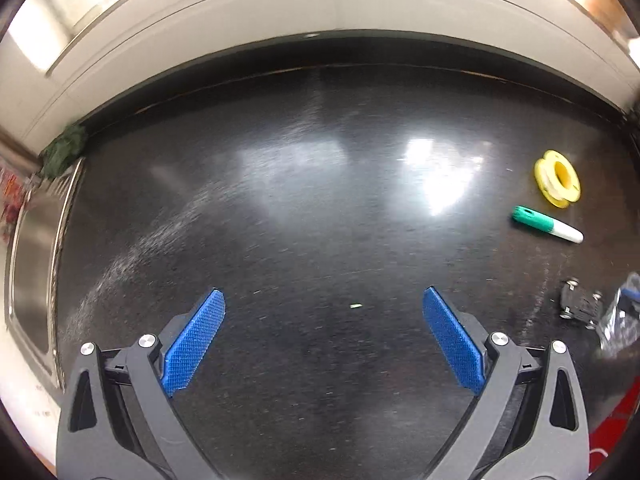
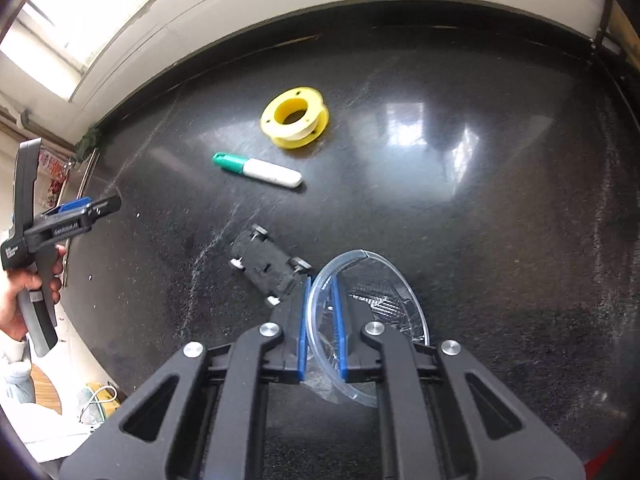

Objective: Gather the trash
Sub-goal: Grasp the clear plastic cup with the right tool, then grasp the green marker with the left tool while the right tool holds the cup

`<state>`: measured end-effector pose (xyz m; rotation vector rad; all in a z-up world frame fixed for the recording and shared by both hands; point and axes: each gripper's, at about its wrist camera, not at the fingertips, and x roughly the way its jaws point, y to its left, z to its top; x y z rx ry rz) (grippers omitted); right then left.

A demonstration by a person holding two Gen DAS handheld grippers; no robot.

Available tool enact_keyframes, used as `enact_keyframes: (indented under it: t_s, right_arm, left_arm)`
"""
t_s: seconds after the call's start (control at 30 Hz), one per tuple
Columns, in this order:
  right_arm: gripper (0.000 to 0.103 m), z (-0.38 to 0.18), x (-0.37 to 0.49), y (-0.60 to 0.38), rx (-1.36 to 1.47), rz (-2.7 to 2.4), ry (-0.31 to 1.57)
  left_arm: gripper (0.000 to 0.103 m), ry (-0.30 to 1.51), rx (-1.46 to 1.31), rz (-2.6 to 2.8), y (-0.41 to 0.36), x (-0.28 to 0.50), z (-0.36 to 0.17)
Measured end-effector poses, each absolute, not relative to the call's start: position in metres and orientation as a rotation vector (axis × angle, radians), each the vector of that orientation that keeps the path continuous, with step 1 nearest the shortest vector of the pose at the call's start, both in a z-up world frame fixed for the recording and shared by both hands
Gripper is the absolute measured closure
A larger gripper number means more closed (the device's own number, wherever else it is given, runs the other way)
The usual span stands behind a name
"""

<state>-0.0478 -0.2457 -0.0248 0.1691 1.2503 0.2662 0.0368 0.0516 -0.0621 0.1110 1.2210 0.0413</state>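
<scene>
My right gripper (image 2: 322, 284) is shut on the rim of a crushed clear plastic cup (image 2: 372, 300), held just above the black counter (image 2: 480, 240). The cup also shows at the right edge of the left wrist view (image 1: 622, 316). My left gripper (image 1: 324, 300) is open and empty over bare counter; it shows in the right wrist view (image 2: 80, 210) at far left, in a hand. A black toy car (image 2: 268, 268) lies just left of the cup. A green-capped white marker (image 2: 260, 171) and a yellow spool (image 2: 296, 117) lie farther back.
A steel sink (image 1: 36, 256) sits at the counter's left end, with a dark green cloth (image 1: 66, 148) at its back corner. A white wall ledge (image 1: 320, 12) runs behind the counter. Something red (image 1: 616, 432) shows at the lower right.
</scene>
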Motion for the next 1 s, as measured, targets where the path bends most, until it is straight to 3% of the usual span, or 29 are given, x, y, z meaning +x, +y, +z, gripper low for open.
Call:
enact_keyframes:
  t_s: [0.3,0.6,0.67,0.7,0.77,0.8,0.83,1.0]
  right_arm:
    - [0.092,0.0,-0.061,-0.392,0.329,-0.077,1.141]
    - [0.092,0.002,-0.102,-0.473,0.378,-0.216,1.122]
    - [0.092,0.002,-0.106,-0.478,0.389,-0.216,1.114]
    - [0.092,0.001,-0.106,-0.48,0.39,-0.213,1.113]
    - [0.092,0.0,-0.105,-0.478,0.389,-0.203,1.114]
    - [0.092,0.001,-0.103,-0.473,0.388,-0.198,1.114]
    - [0.092,0.001,-0.102,-0.472,0.389,-0.193,1.114]
    - [0.092,0.005,-0.094,-0.457,0.385,-0.159,1.103]
  left_arm:
    - [0.007,1.129,0.607,-0.348,-0.101,0.089,-0.073]
    - [0.006,1.136,0.931,-0.424,-0.16,0.106,-0.11]
    - [0.008,1.134,0.881,-0.418,-0.164,0.111,-0.11]
    - [0.011,1.162,0.826,-0.414,-0.165,0.115,-0.11]
    - [0.039,1.218,0.671,-0.44,-0.166,0.123,-0.107]
    - [0.072,1.242,0.592,-0.454,-0.167,0.126,-0.105]
    - [0.088,1.245,0.58,-0.457,-0.168,0.127,-0.106]
    - [0.091,1.243,0.504,-0.467,-0.17,0.121,-0.105]
